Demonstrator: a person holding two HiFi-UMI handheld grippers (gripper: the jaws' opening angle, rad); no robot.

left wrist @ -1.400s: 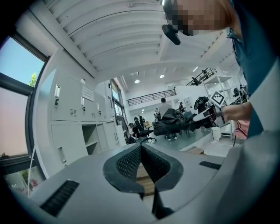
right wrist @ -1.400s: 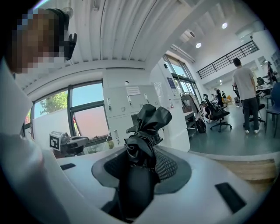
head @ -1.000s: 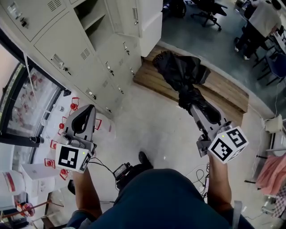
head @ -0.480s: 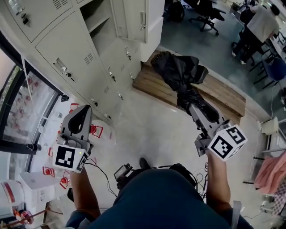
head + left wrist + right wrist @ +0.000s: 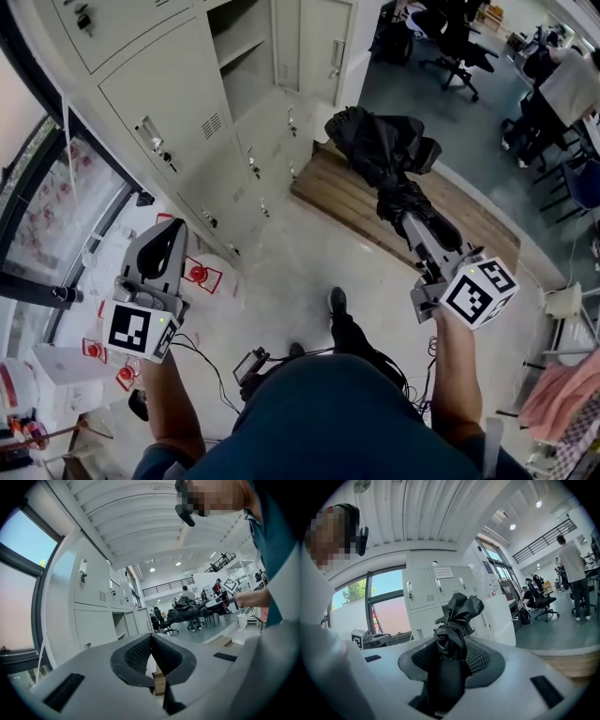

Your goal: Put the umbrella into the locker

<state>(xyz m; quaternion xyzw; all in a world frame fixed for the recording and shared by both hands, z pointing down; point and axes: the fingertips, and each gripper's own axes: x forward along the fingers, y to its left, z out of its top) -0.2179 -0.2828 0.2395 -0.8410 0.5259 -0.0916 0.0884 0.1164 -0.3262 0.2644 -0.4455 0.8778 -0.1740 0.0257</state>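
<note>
While the person stands on the pale floor (image 5: 291,253), grey lockers (image 5: 159,94) fill the head view from nine to twelve o'clock, with one compartment (image 5: 246,56) open at twelve o'clock; a wooden platform (image 5: 342,192) lies at one o'clock, beside the lockers' base; the black umbrella (image 5: 384,150), folded and loosely bunched, juts toward one o'clock above that platform, outside the lockers and apart from them; the right gripper (image 5: 412,220), at three o'clock, is clenched on the umbrella's narrow end, its pads (image 5: 480,656) pressing the dark fabric from both sides; the left gripper (image 5: 167,234), at nine o'clock, is closed on nothing, its tips together, pointing toward the lockers.
</note>
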